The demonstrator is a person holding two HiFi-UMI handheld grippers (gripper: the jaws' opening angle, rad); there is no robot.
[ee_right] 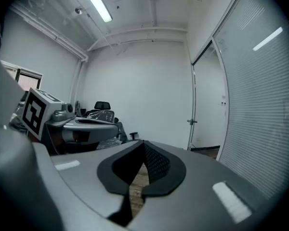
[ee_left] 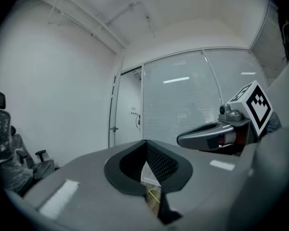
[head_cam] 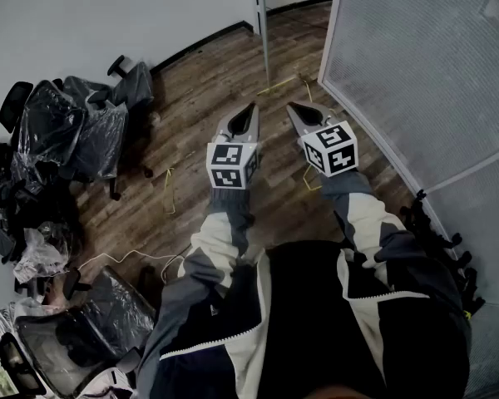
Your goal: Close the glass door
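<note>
The glass door (head_cam: 264, 32) stands open and shows edge-on as a thin metal upright ahead of me, with a small handle (ee_right: 192, 121) partway up. In the left gripper view the door edge (ee_left: 113, 114) stands left of the open doorway (ee_left: 130, 109). My left gripper (head_cam: 249, 108) and right gripper (head_cam: 292, 107) are held side by side over the wood floor, pointing toward the door and well short of it. Both have their jaws together with nothing between them. The left gripper (ee_left: 145, 142) sees the right gripper (ee_left: 207, 136) beside it; the right gripper (ee_right: 144, 143) sees the left gripper (ee_right: 86, 124).
A frosted glass wall (head_cam: 416, 65) runs along the right. Several office chairs wrapped in plastic (head_cam: 75, 131) crowd the left wall, with more chairs (head_cam: 75, 339) near my feet. Yellow tape marks (head_cam: 168, 191) and a white cable (head_cam: 125, 258) lie on the floor.
</note>
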